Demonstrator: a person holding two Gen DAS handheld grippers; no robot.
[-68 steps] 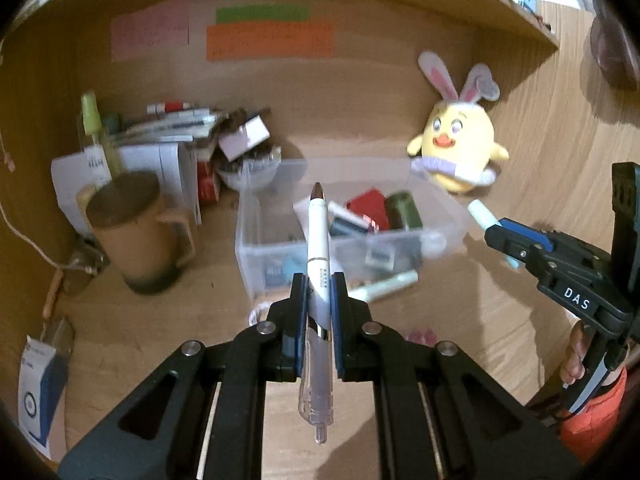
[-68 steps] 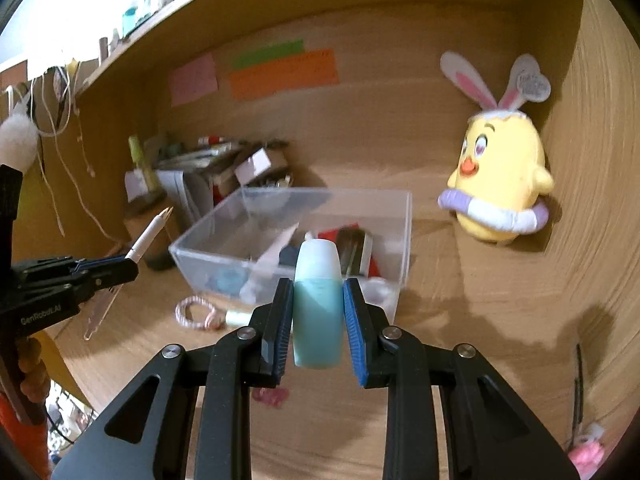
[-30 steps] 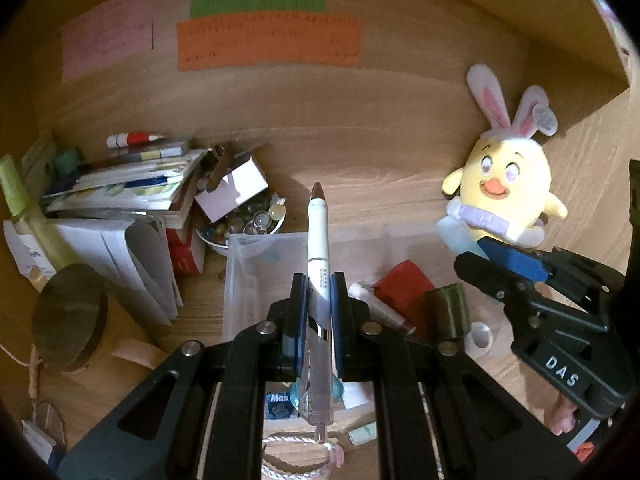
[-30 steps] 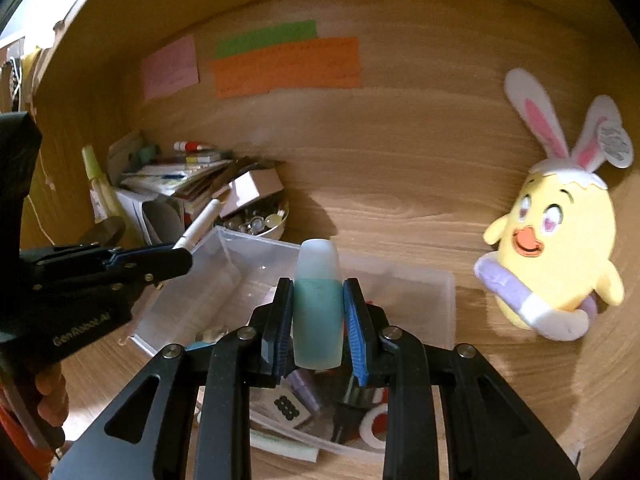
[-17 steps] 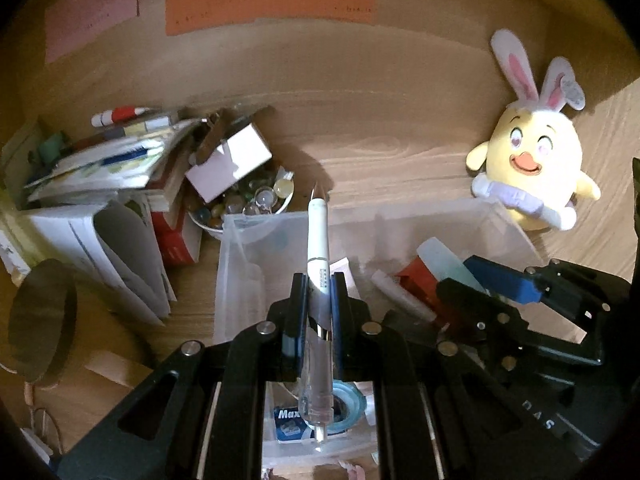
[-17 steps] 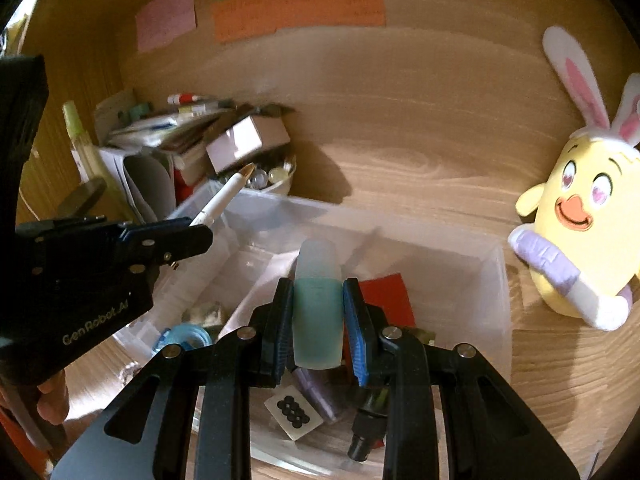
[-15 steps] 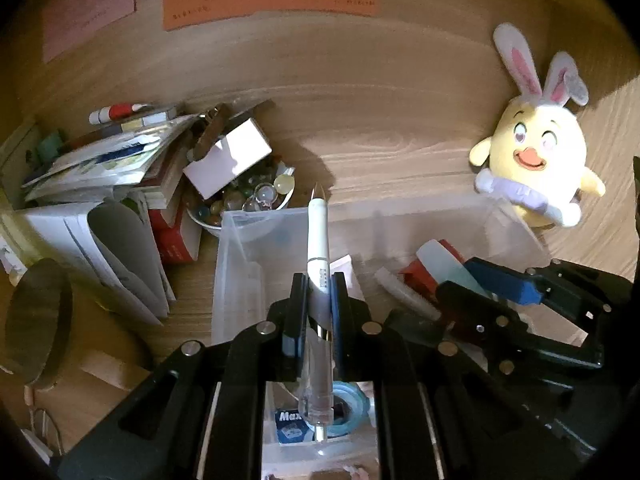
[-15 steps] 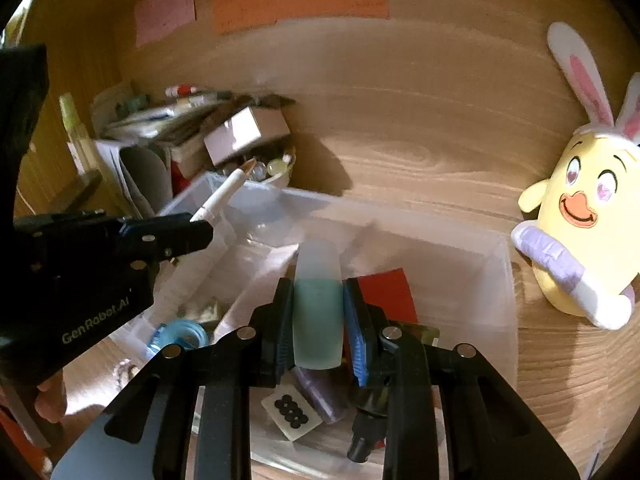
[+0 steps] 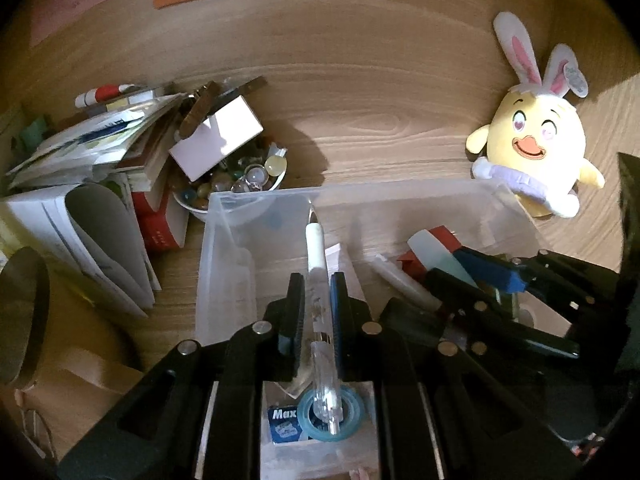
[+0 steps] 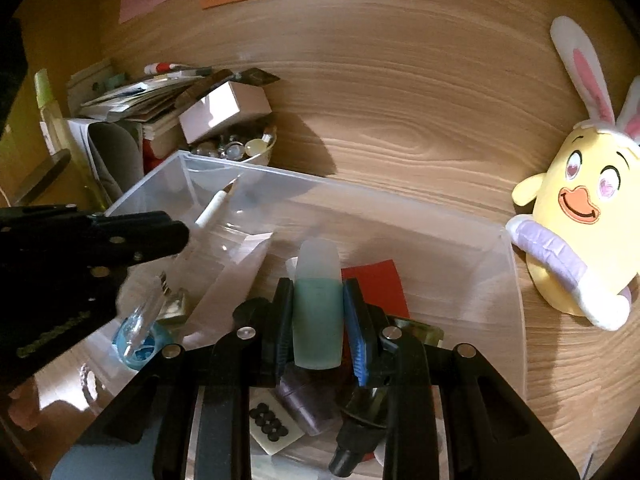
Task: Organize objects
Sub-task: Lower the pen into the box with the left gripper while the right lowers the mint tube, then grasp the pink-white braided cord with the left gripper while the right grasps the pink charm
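My left gripper (image 9: 316,312) is shut on a white and clear pen (image 9: 315,264), whose tip points forward over the clear plastic bin (image 9: 224,248). Over the same bin (image 10: 516,280) my right gripper (image 10: 318,312) is shut on a small teal bottle with a frosted cap (image 10: 318,292). In the right wrist view the left gripper (image 10: 172,236) comes in from the left with the pen (image 10: 214,208) sticking out over the bin's left part. In the left wrist view the right gripper (image 9: 476,276) with the bottle (image 9: 432,248) hangs above the bin's right half.
The bin holds a red card (image 10: 380,284), a blue tape roll (image 9: 332,412), a dark tube (image 10: 304,400) and other small items. A bowl of marbles (image 9: 240,184) with a white box (image 9: 216,140) and stacked papers (image 9: 88,168) lie left. A yellow bunny plush (image 9: 532,152) stands right.
Both grippers have come down and forward over the bin, which now fills the lower part of both views. Each keeps its grip, on the pen and on the bottle.
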